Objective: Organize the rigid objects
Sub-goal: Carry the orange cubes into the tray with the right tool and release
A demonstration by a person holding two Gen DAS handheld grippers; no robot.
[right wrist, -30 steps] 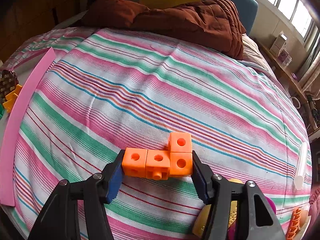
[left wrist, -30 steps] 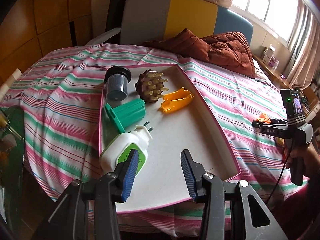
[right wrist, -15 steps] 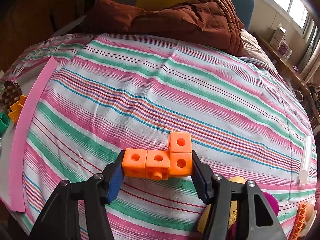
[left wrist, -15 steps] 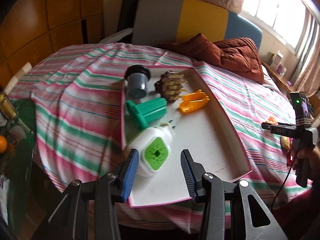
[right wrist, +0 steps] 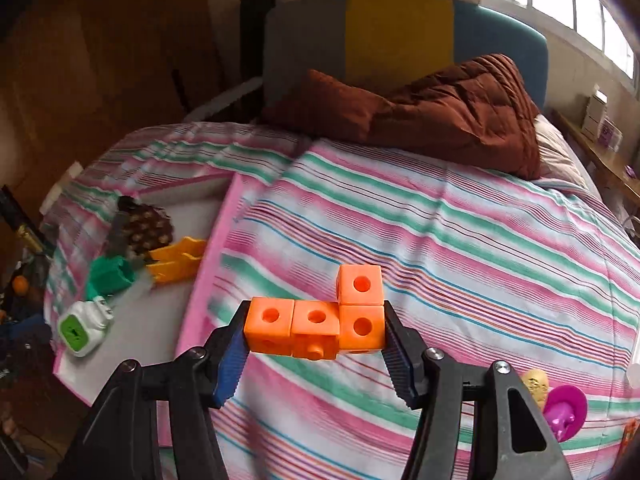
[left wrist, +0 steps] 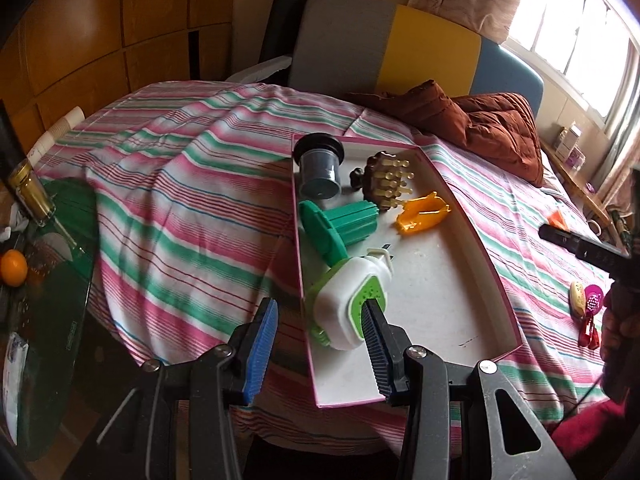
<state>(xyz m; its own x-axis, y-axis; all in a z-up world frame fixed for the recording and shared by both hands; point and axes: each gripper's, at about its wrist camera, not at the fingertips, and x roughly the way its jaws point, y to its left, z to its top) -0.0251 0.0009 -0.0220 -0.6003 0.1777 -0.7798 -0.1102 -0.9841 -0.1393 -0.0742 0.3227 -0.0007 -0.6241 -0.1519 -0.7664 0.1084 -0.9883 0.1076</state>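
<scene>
A pink-rimmed white tray (left wrist: 436, 300) lies on the striped bed. In it are a white-and-green plug device (left wrist: 348, 300), a green ribbed piece (left wrist: 340, 228), a dark cup (left wrist: 320, 168), a brown spiky brush (left wrist: 384, 184) and an orange clip (left wrist: 424, 212). My left gripper (left wrist: 320, 344) is open and empty over the tray's near left edge. My right gripper (right wrist: 314, 332) is shut on an orange block piece (right wrist: 320, 320), held above the bedspread to the right of the tray (right wrist: 204, 276).
A brown quilt (right wrist: 440, 116) lies at the head of the bed. Small toys (right wrist: 560, 404) lie on the bed at the right. A green glass table (left wrist: 36, 280) with a bottle and an orange stands to the left. The right gripper also shows in the left wrist view (left wrist: 584, 248).
My left gripper has shifted left and pulled back from the tray. My right gripper has swung left with the block piece, and the tray has come into its view.
</scene>
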